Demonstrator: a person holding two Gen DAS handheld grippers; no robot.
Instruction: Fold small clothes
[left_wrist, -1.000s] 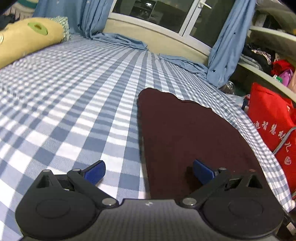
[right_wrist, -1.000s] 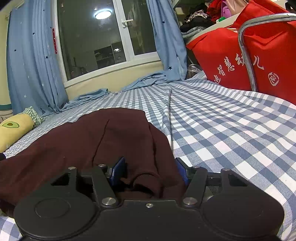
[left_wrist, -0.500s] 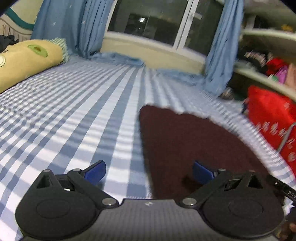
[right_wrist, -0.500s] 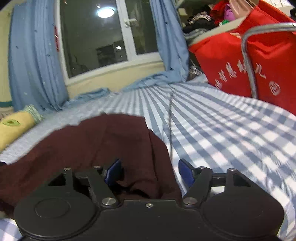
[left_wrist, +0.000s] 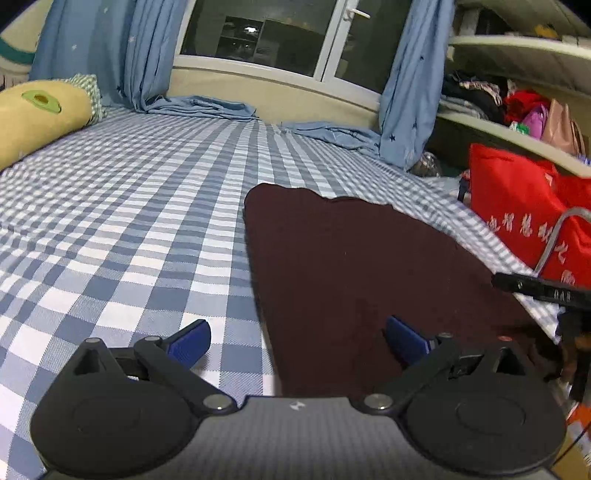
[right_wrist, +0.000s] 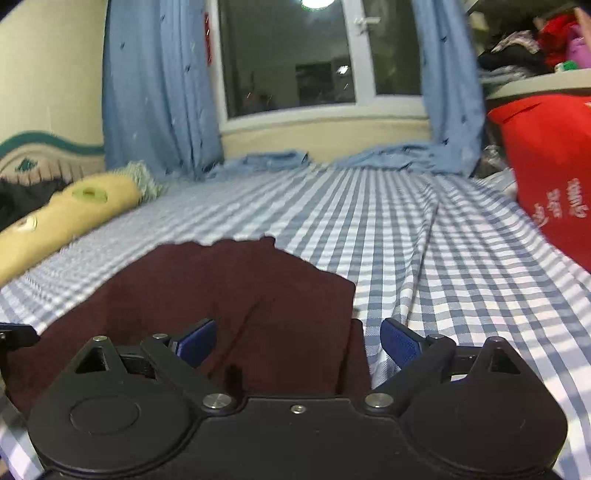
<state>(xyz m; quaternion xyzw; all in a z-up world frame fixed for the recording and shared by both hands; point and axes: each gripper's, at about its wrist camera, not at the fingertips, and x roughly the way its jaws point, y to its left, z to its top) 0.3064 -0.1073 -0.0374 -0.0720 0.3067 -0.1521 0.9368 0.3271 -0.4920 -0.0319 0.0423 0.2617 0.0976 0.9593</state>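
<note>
A dark maroon garment (left_wrist: 351, 266) lies flat on the blue-and-white checked bedsheet (left_wrist: 129, 206). My left gripper (left_wrist: 297, 338) is open over the garment's near left edge, its right finger above the cloth and its left finger above the sheet. In the right wrist view the same garment (right_wrist: 236, 291) lies folded with a crease down its middle. My right gripper (right_wrist: 299, 341) is open and empty, straddling the garment's near right edge. The right gripper's black body (left_wrist: 539, 290) shows at the right edge of the left wrist view.
A yellow avocado-print pillow (left_wrist: 33, 122) lies at the far left of the bed. Blue curtains (left_wrist: 147, 55) hang by the window and pool on the sheet. A red bag (left_wrist: 528, 218) with a metal bar stands off the bed's right side, below cluttered shelves.
My right gripper has opened and let go of the maroon cloth it was pinching, then swung left and back. My left gripper stayed open and tilted up a little.
</note>
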